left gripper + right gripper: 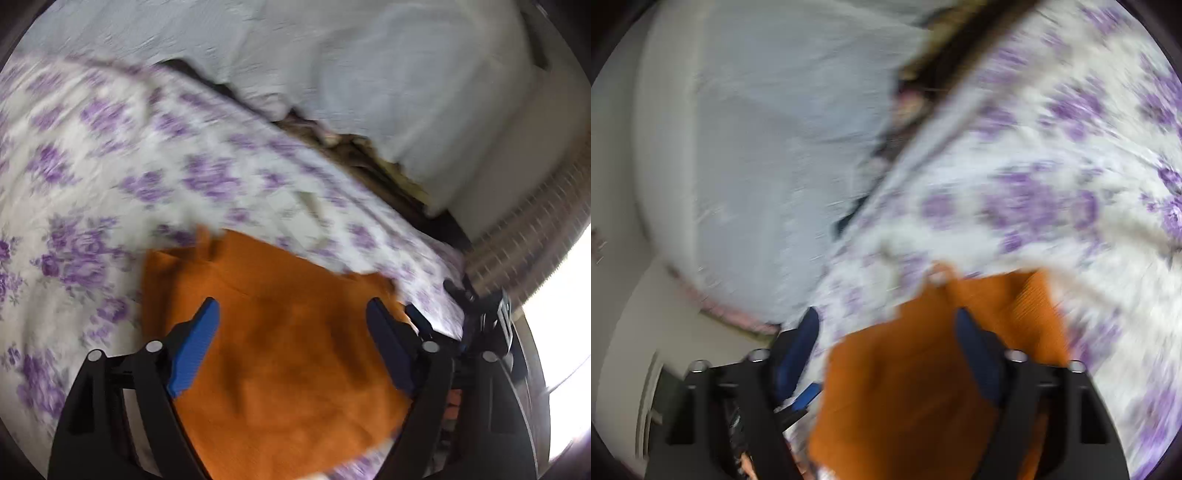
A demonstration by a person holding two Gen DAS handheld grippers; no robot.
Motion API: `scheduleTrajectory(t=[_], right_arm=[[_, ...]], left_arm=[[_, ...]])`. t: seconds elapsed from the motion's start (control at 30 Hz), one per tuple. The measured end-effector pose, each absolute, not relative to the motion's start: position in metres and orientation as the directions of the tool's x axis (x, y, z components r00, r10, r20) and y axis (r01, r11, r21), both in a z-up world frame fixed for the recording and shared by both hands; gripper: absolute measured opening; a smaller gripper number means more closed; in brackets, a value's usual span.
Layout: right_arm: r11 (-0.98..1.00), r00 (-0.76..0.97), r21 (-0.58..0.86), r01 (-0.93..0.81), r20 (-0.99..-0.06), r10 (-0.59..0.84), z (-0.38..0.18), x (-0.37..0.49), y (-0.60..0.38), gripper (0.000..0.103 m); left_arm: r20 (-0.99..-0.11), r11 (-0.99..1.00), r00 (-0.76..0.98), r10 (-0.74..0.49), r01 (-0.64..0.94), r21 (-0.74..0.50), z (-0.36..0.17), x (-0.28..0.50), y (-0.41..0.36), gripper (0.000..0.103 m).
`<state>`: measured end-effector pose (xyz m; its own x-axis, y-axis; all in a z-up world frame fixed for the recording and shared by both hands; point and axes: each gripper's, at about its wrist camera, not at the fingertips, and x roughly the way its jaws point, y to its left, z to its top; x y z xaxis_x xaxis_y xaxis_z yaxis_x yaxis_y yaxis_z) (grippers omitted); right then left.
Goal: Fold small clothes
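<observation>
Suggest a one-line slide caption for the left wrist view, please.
Open left gripper poised over an orange garment lying on a purple-flowered bedspread.

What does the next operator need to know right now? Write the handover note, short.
Left gripper: open, over the ribbed orange knit garment, holding nothing.
Right gripper: open, over the same garment, holding nothing.
The garment lies on the white bedspread with purple flowers, near the pale blue quilted cover.
Done: garment looks partly folded; blur hides how far.
Left: check the fold and finish it.
</observation>
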<state>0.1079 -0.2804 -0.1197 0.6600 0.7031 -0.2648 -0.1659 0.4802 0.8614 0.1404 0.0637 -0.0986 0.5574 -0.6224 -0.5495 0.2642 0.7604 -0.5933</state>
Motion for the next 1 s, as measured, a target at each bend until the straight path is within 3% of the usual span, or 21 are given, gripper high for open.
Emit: scheduleTrajectory(t=[0.13,0.27,0.33,0.4,0.53,0.57,0.63,0.73,0.8,0.9,0.93,1.0], right_arm=[[0.375,0.518,0.884,-0.278,-0.191,0.834,-0.113,0.08,-0.237,0.088],[0.419,0.466,0.886,-0.199,-0.291,0.836,-0.144,0.071,-0.22,0.087],[0.439,0.502,0.882,-0.169,-0.306,0.809,-0.153,0.065,-0.236,0.069],[0.44,0.571,0.891,-0.114,-0.304,0.763,-0.158,0.056,-0.267,0.058],[0.46,0.679,0.888,-0.014,-0.329,0.656,-0.167,0.03,-0.315,0.055],[0.439,0.692,0.898,0.0,-0.317,0.648,-0.166,0.022,-0.322,0.055],[0.452,0.699,0.892,-0.021,-0.31,0.645,-0.152,0.009,-0.32,0.081],[0.436,0.623,0.879,-0.192,-0.234,0.747,-0.128,-0.003,-0.282,0.092],[0.411,0.544,0.874,-0.258,-0.221,0.81,-0.125,-0.006,-0.258,0.097],[0.482,0.471,0.842,-0.244,-0.332,0.818,-0.142,0.001,-0.233,0.098],[0.532,0.471,0.821,-0.206,-0.393,0.79,-0.15,0.001,-0.235,0.093],[0.531,0.485,0.828,-0.178,-0.396,0.78,-0.157,0.0,-0.252,0.083]], left_arm=[[-0.571,0.763,0.513,-0.641,0.348,-0.544,-0.092,0.117,0.035,0.087],[-0.689,0.839,0.48,-0.543,0.289,-0.46,-0.123,0.114,0.022,0.086],[-0.71,0.867,0.498,-0.498,0.279,-0.413,-0.127,0.112,0.027,0.079],[-0.722,0.901,0.542,-0.431,0.216,-0.376,-0.124,0.106,0.043,0.077],[-0.723,0.909,0.571,-0.389,0.113,-0.401,-0.122,0.092,0.076,0.077],[-0.731,0.92,0.583,-0.354,0.079,-0.383,-0.12,0.088,0.08,0.078],[-0.704,0.908,0.599,-0.381,0.101,-0.406,-0.111,0.075,0.084,0.078],[-0.662,0.888,0.604,-0.443,0.196,-0.416,-0.098,0.053,0.068,0.085],[-0.677,0.913,0.615,-0.404,0.23,-0.336,-0.098,0.045,0.043,0.093],[-0.773,0.968,0.585,-0.246,0.182,-0.17,-0.122,0.053,0.023,0.095],[-0.811,0.981,0.552,-0.193,0.139,-0.138,-0.134,0.059,0.026,0.095],[-0.82,0.969,0.519,-0.241,0.085,-0.231,-0.14,0.065,0.048,0.096]])
